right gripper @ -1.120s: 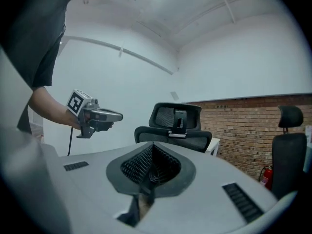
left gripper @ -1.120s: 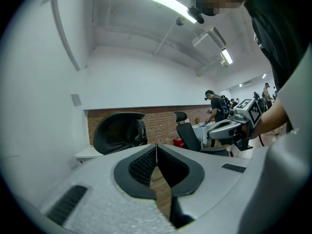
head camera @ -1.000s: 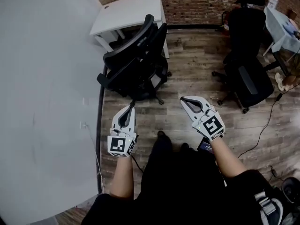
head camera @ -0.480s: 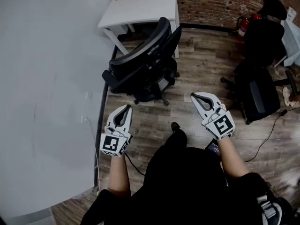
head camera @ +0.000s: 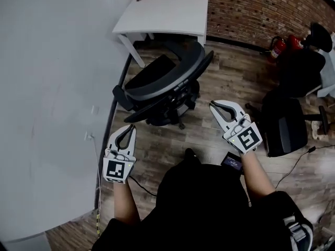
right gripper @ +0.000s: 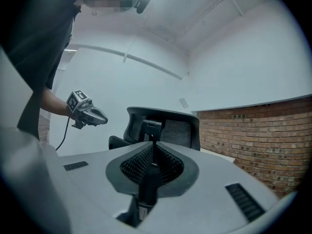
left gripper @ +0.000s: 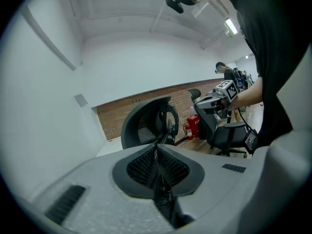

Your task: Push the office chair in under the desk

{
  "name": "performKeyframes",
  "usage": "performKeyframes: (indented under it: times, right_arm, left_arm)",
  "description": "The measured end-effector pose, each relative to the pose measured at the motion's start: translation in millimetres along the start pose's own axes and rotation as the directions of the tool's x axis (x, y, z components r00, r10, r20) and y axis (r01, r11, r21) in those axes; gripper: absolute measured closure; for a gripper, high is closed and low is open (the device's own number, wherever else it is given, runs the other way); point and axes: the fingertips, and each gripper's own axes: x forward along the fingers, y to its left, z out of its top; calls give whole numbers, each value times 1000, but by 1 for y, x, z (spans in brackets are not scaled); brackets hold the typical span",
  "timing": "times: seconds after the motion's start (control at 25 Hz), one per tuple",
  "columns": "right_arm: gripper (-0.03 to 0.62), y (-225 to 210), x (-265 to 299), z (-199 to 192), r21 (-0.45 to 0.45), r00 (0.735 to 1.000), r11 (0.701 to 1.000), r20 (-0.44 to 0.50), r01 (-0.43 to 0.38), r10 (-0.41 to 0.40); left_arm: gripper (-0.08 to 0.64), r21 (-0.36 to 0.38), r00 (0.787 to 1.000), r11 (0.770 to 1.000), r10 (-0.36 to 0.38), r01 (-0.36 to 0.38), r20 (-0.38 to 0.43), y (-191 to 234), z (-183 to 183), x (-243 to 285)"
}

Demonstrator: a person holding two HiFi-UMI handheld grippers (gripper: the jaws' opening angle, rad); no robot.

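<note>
While both sets of jaws sit closed with nothing between them, the office chair [head camera: 168,83] stands on the wood-plank floor [head camera: 230,82]. It is just short of the white worktop [head camera: 167,12], not under it yet. The worktop is at 12 o'clock from the chair, flat slab on slim white legs, backed by a rough red brick wall [head camera: 246,4].

Chair: black, curved mesh backrest [head camera: 180,76] toward the person, seat toward the worktop, armrest [head camera: 119,95] out at 9 o'clock.

Left gripper [head camera: 128,127] is at 7 o'clock of the chair, right gripper [head camera: 214,105] at 4 o'clock. Both are apart from it, tips aimed at the backrest.

Grippers: grey-white moulded shells, ribbed black pads [left gripper: 141,165] pressed into one seam.

A smooth white wall [head camera: 47,88] runs along 9 o'clock. More black chairs [head camera: 285,127] at 3 o'clock, red fire extinguisher [head camera: 277,47] at 2 o'clock.
</note>
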Motion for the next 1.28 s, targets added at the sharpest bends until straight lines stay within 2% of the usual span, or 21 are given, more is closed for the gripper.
performKeyframes:
  times: [0.08, 0.16, 0.24, 0.4, 0.48, 0.56, 0.64, 0.76, 0.84, 0.96, 1.04, 1.2, 1.28]
  right_arm:
    - [568, -12, 8, 1, -15, 1000, 1000, -2, -10, 10]
    - [520, -24, 14, -3, -29, 1000, 999, -19, -24, 24]
    - [503, -36, 18, -7, -42, 998, 998, -30, -47, 46]
    - [492, -69, 18, -8, -98, 995, 990, -41, -98, 95]
    - [489, -82, 22, -10, -148, 988, 978, -68, -149, 141]
    - [471, -94, 32, -12, -182, 976, 961, -97, -209, 194]
    - [423, -106, 46, -11, -201, 961, 941, -111, -271, 253]
    - [405, -124, 65, -10, -212, 933, 910, -137, -356, 333]
    - [397, -131, 75, -8, -253, 910, 874, -137, -414, 392]
    - [385, -136, 88, 2, -404, 848, 755, -118, -516, 516]
    - [385, -143, 92, -6, -392, 809, 716, -163, -578, 564]
    - [379, -154, 103, -25, -323, 744, 671, -250, -668, 620]
    - [379, -157, 112, -34, -348, 708, 617, -309, -706, 635]
  left_arm:
    - [545, -1, 1000, 1000, 2, -2, -16, 11, 1, 6]
    - [543, 4, 999, 1000, 11, -11, -30, 22, -2, 9]
    - [534, 36, 999, 999, 20, -18, -44, 28, -4, 10]
    - [466, 110, 994, 994, 15, -3, -105, 27, -3, 21]
    - [454, 121, 990, 993, 22, -5, -140, 26, -6, 26]
    - [443, 98, 986, 995, 15, 1, -166, 27, -13, 29]
    - [427, 92, 980, 994, -40, 59, -195, 26, -23, 33]
    - [405, 60, 965, 993, -82, 100, -250, 26, -34, 37]
    - [393, 58, 957, 992, -89, 109, -277, 29, -37, 37]
    - [391, 77, 940, 990, -84, 116, -332, 34, -43, 41]
    - [390, 75, 925, 988, -100, 137, -367, 34, -52, 47]
    - [390, 48, 898, 982, -145, 181, -416, 40, -67, 47]
    - [390, 46, 884, 981, -149, 188, -444, 44, -73, 46]
